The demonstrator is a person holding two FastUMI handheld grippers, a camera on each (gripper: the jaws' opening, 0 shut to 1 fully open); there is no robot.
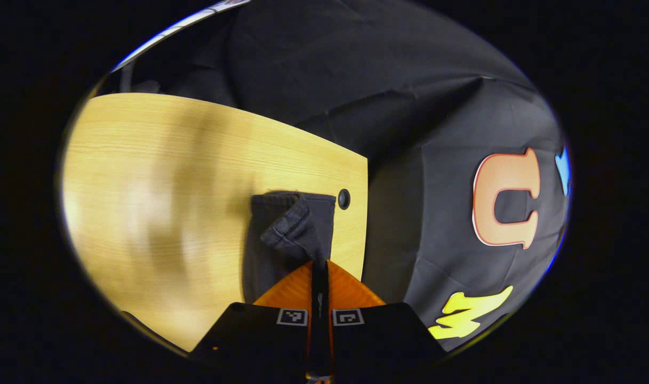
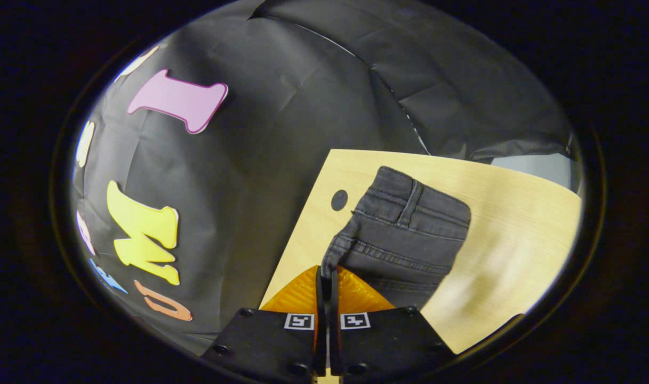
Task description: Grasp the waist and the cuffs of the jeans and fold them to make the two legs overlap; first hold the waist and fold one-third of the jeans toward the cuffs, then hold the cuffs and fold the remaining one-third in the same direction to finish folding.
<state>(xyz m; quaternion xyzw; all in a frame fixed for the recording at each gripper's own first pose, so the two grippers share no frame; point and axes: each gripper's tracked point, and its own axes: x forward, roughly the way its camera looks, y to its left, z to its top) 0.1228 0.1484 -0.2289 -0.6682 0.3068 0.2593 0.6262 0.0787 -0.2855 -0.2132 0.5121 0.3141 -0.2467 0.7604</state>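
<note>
Dark grey jeans lie on a light wooden table. In the left gripper view a hemmed cuff rises from the flat leg, and my left gripper is shut on that cloth, which runs up between its fingers. In the right gripper view the waist, with its band and a belt loop, is lifted and bunched, and my right gripper is shut on a corner of it. The stretch of jeans between the two ends is hidden.
The table spreads wide to the left in the left gripper view, with its edge close on the right. A small round dark hole sits near that edge, and the hole also shows by the waist. Black cloth walls stand behind.
</note>
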